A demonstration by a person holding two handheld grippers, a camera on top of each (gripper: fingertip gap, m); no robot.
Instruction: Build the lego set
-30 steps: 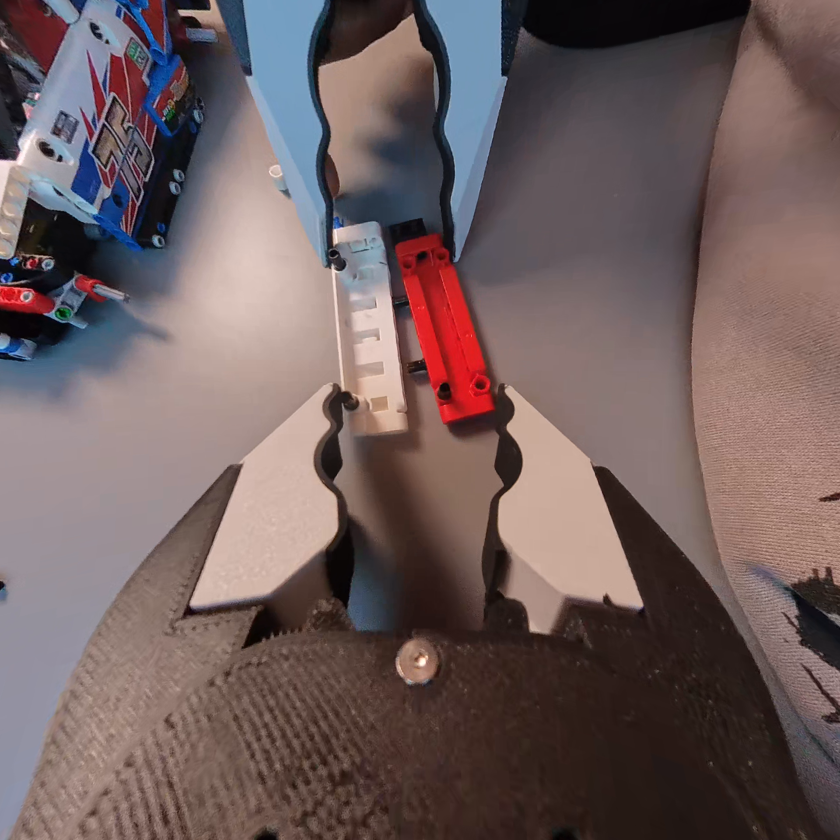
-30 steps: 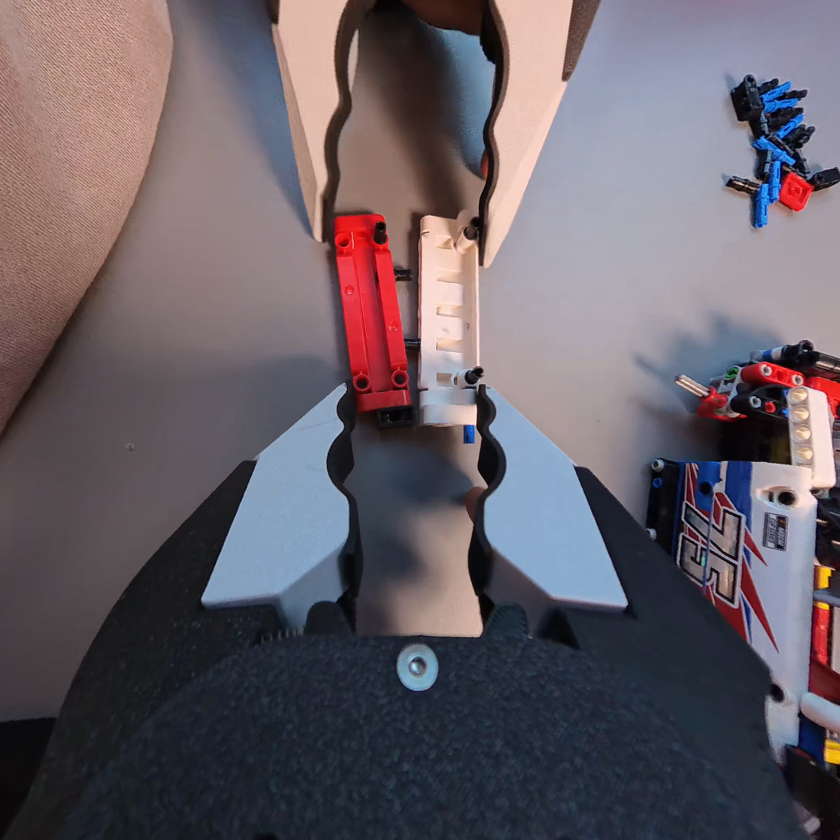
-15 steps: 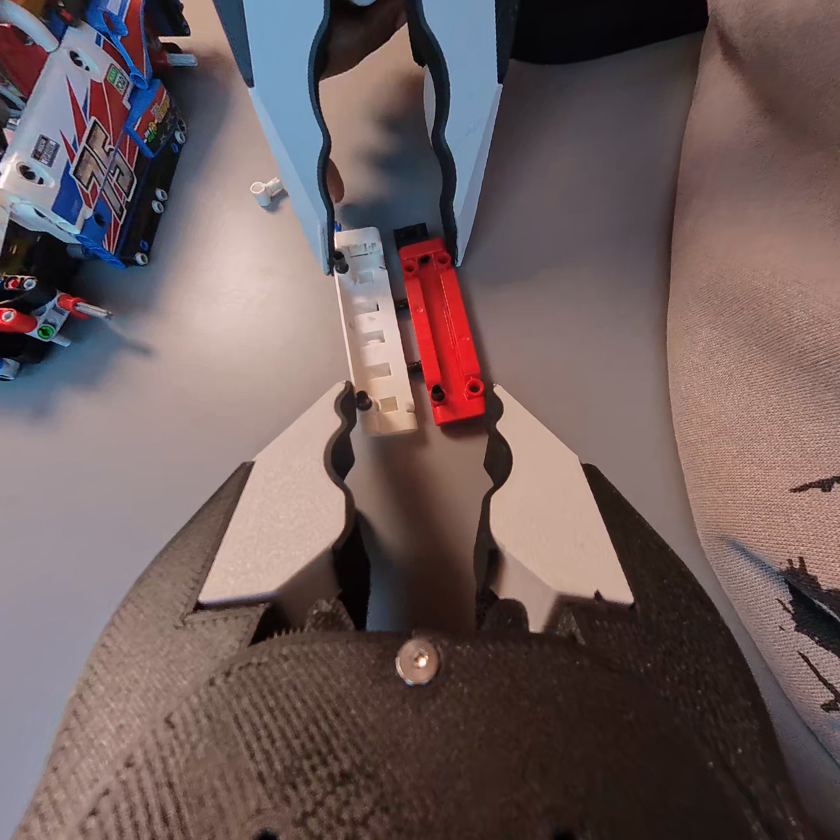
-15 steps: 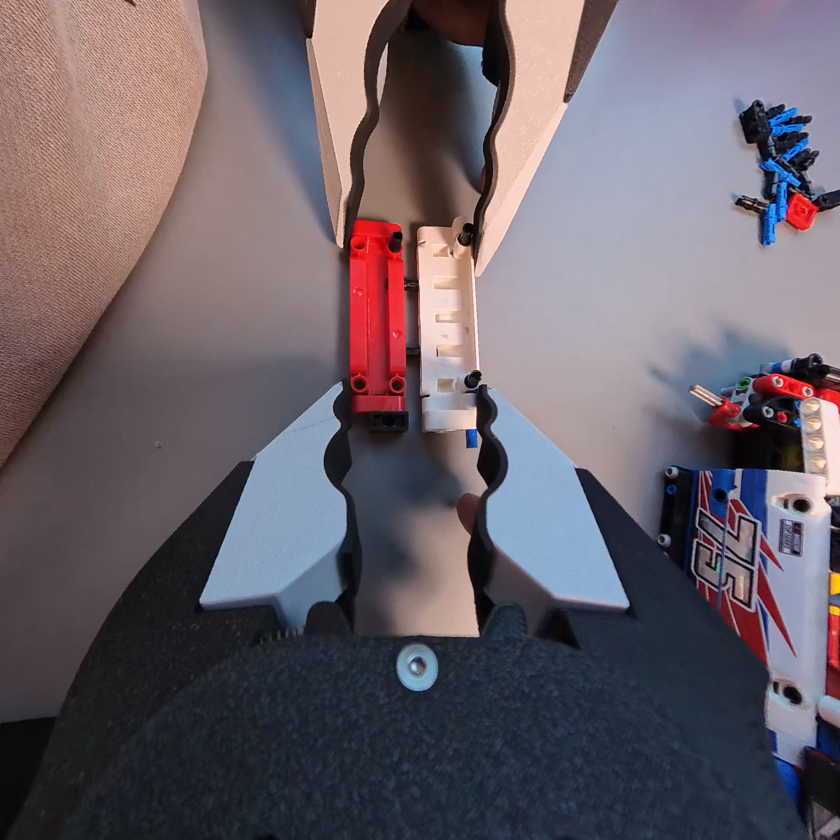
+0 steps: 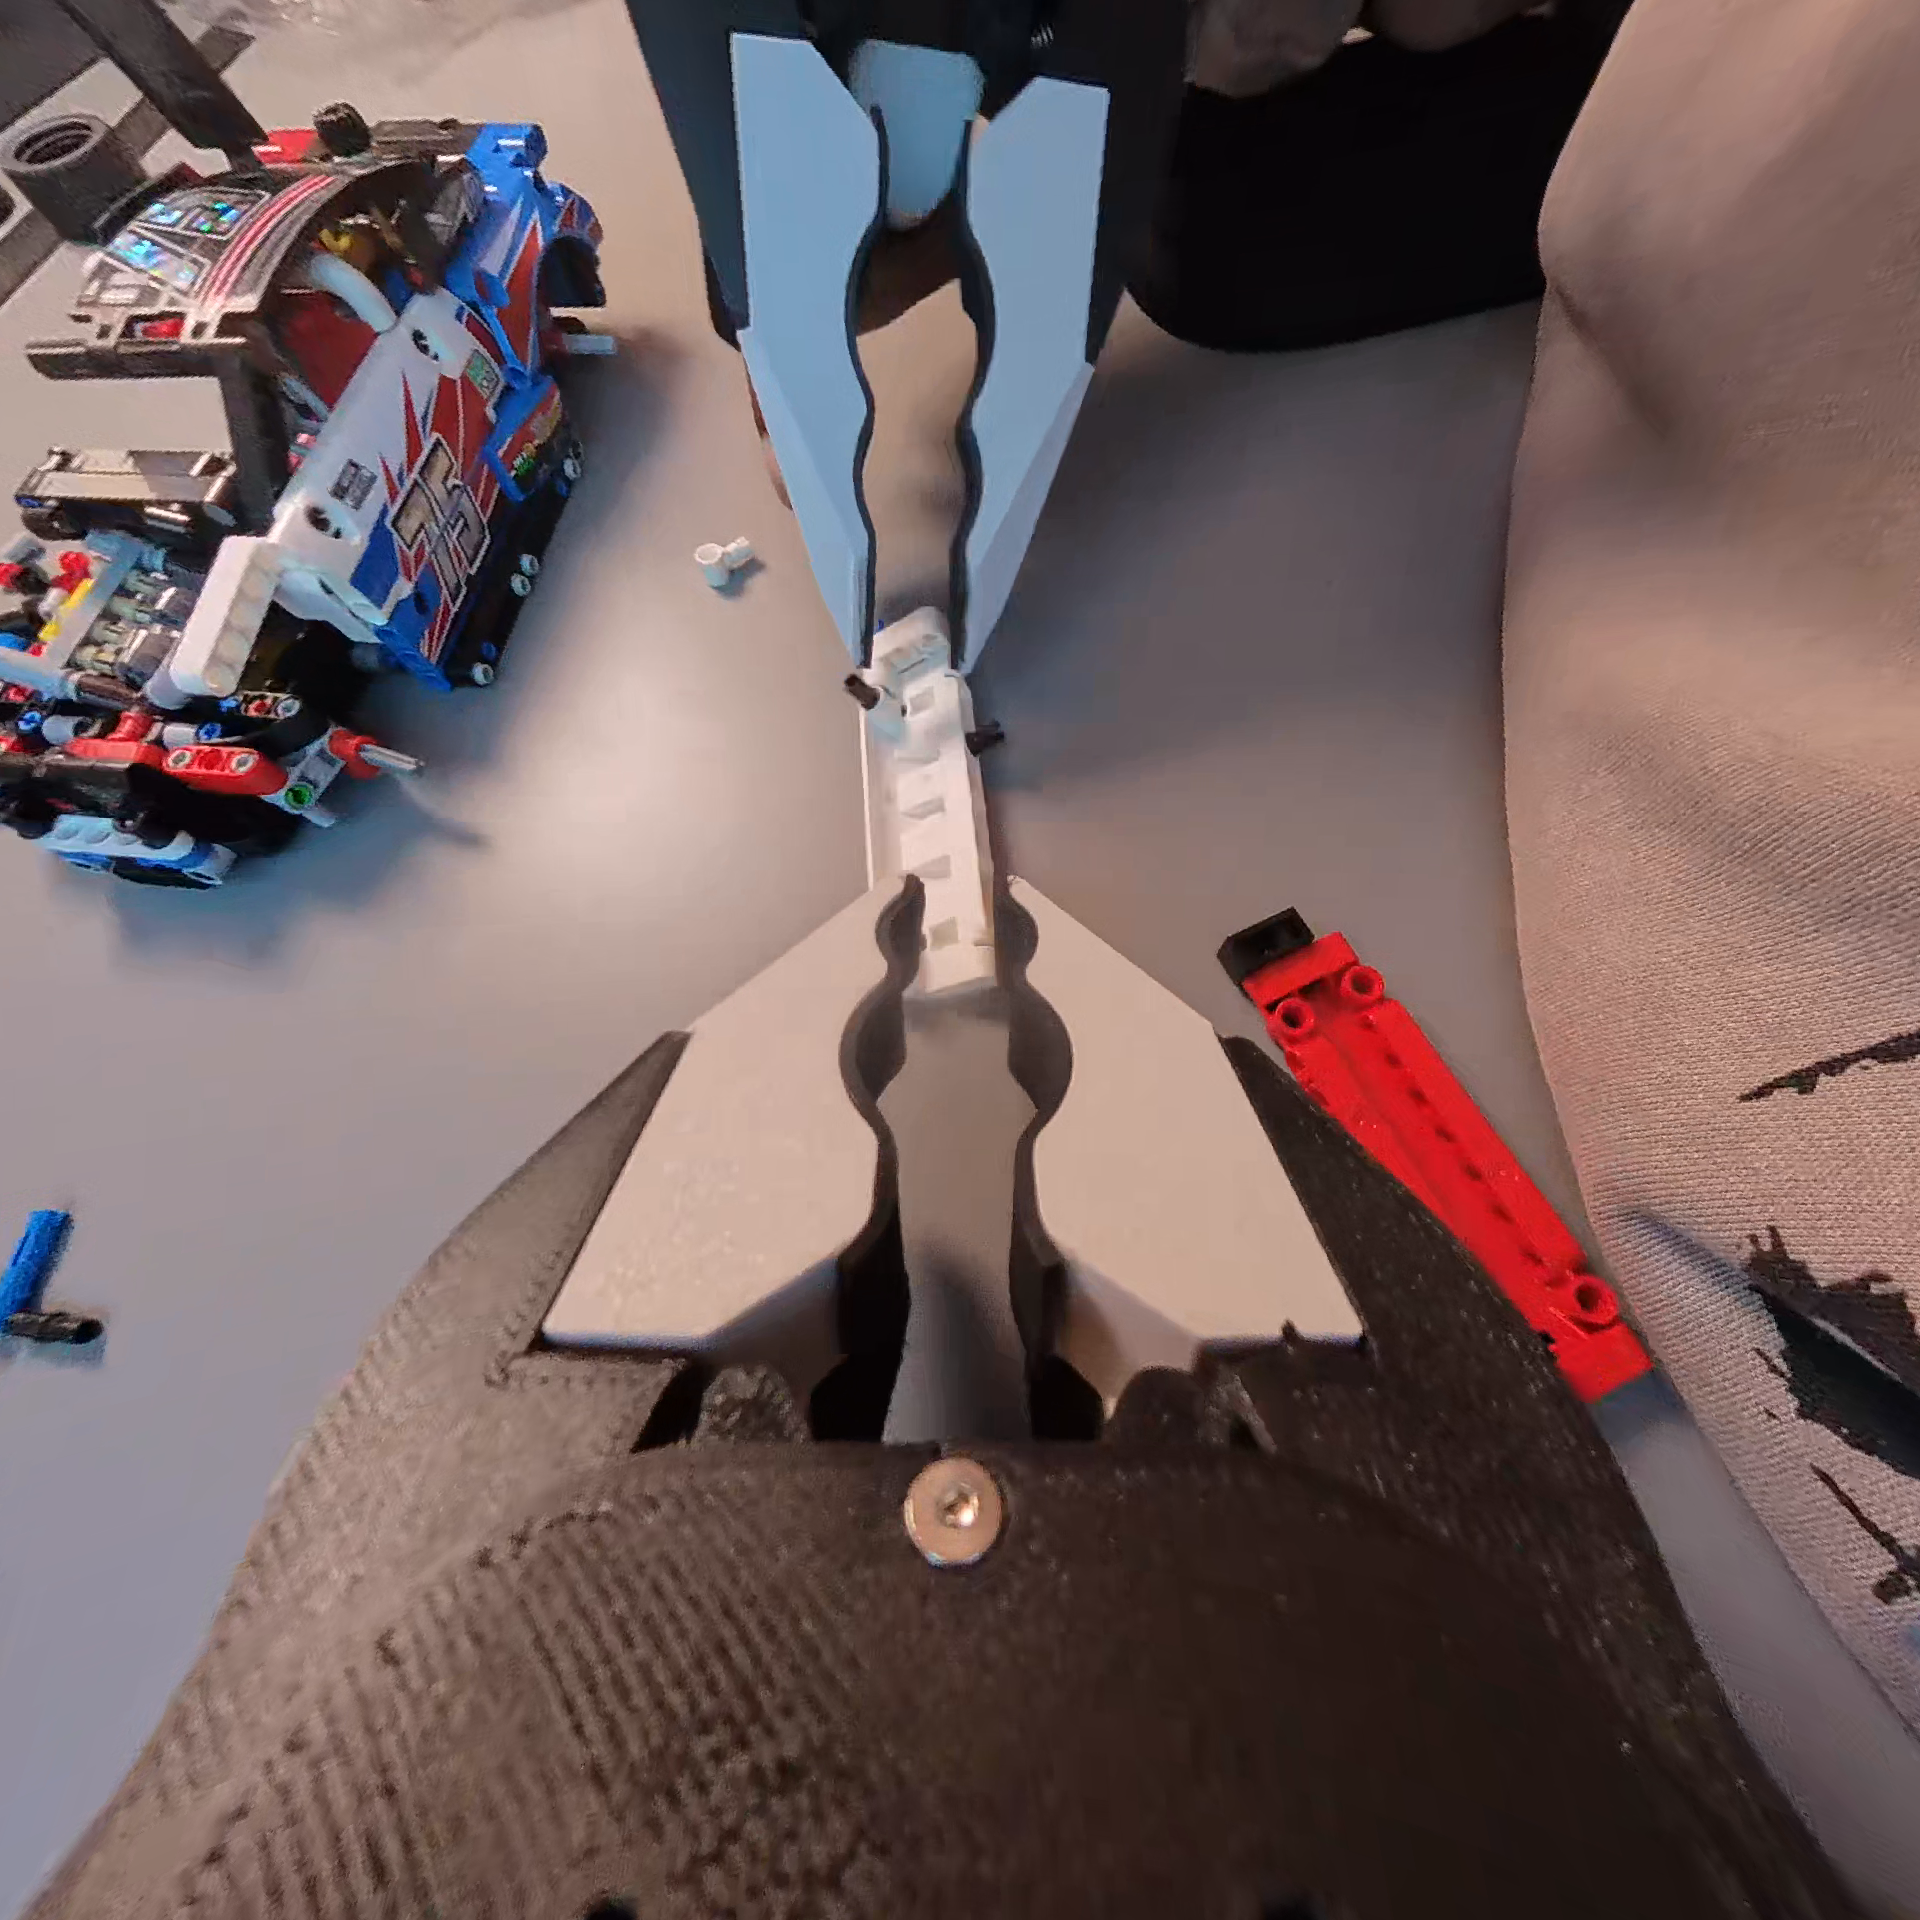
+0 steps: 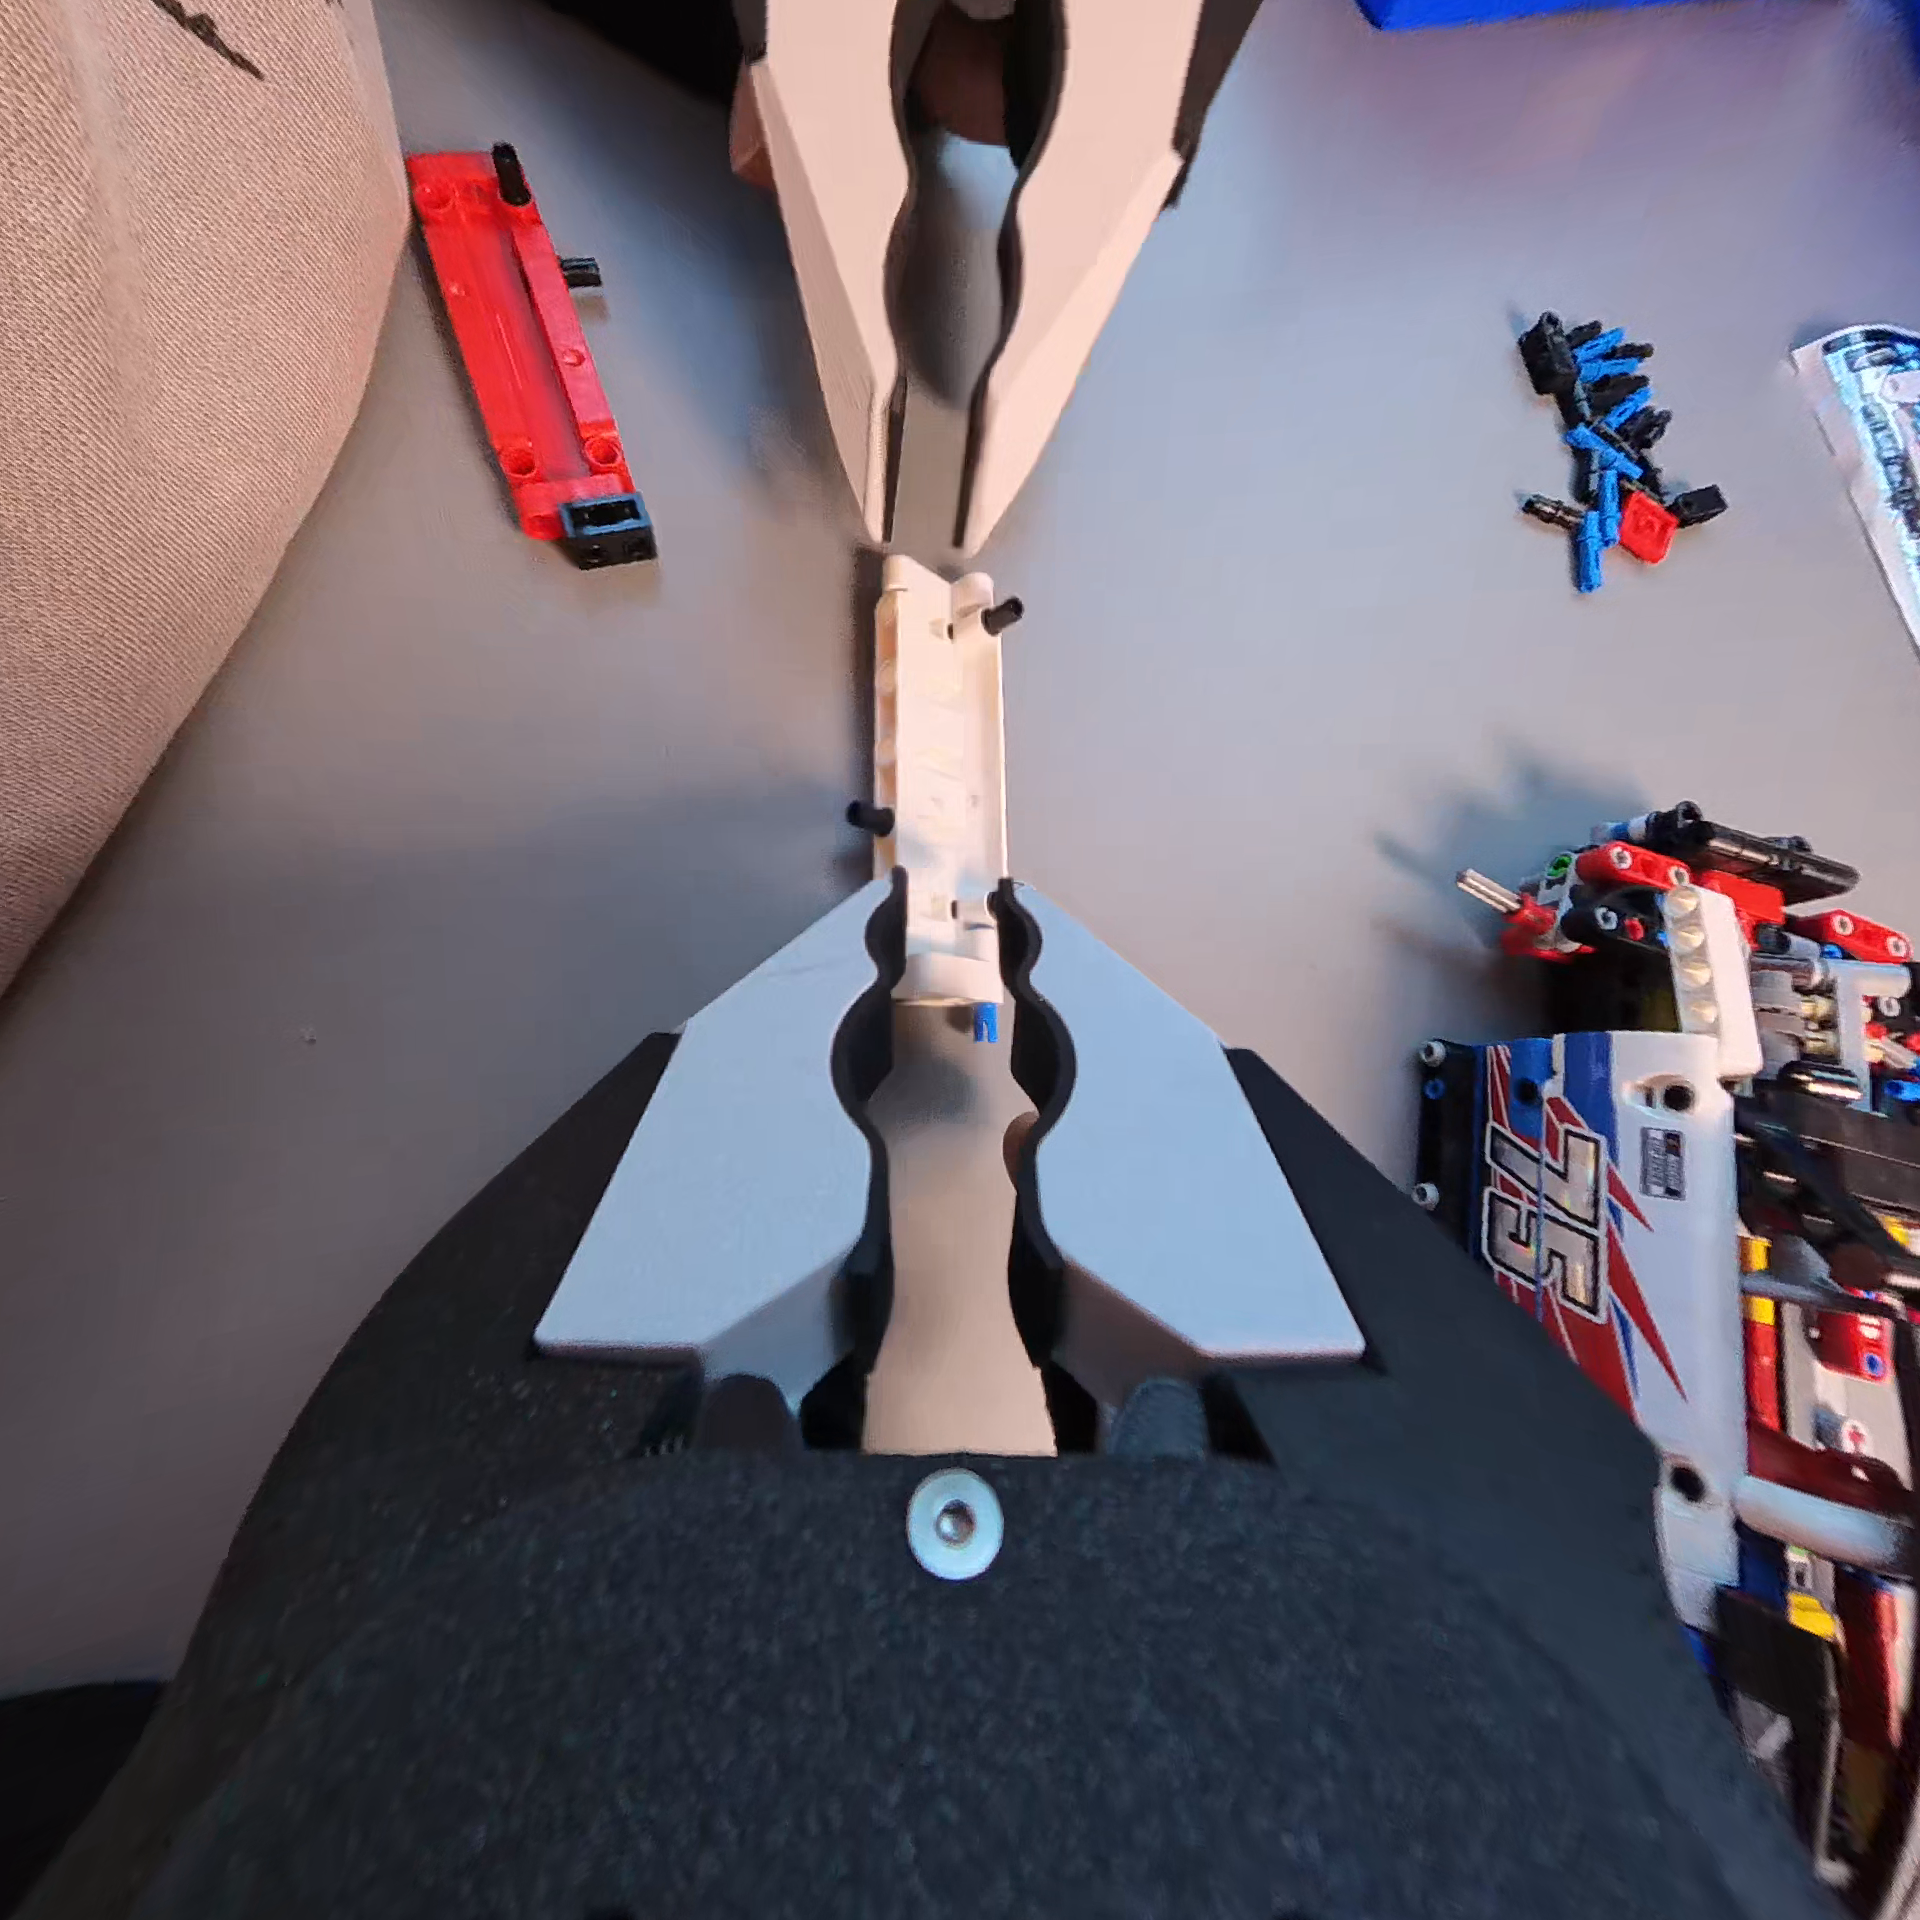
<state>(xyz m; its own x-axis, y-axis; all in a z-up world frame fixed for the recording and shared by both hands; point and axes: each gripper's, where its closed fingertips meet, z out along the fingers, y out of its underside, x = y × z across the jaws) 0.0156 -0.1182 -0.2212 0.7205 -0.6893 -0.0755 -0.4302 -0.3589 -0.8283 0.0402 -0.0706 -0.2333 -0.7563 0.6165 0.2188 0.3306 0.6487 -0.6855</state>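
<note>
Both grippers — left gripper and right gripper — are clamped on opposite ends of the white beam. The red beam lies outside the left fingers, apart. Next, probably: rejoin them, pins aligned.

White beam, red panel with a black end block, grey table, blue-red-white car.

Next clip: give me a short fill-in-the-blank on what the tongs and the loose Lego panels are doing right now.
1. Both tongs, left and right, grip the long ____ panel, one at each end.
2. The red panel lies on the grey ____ beside the person's beige sleeve.
3. A ____ connector block sits at one end of the red panel.
4. The partly built truck is touched by ____ of the tongs.

Missing words: white; table; black; neither
</note>
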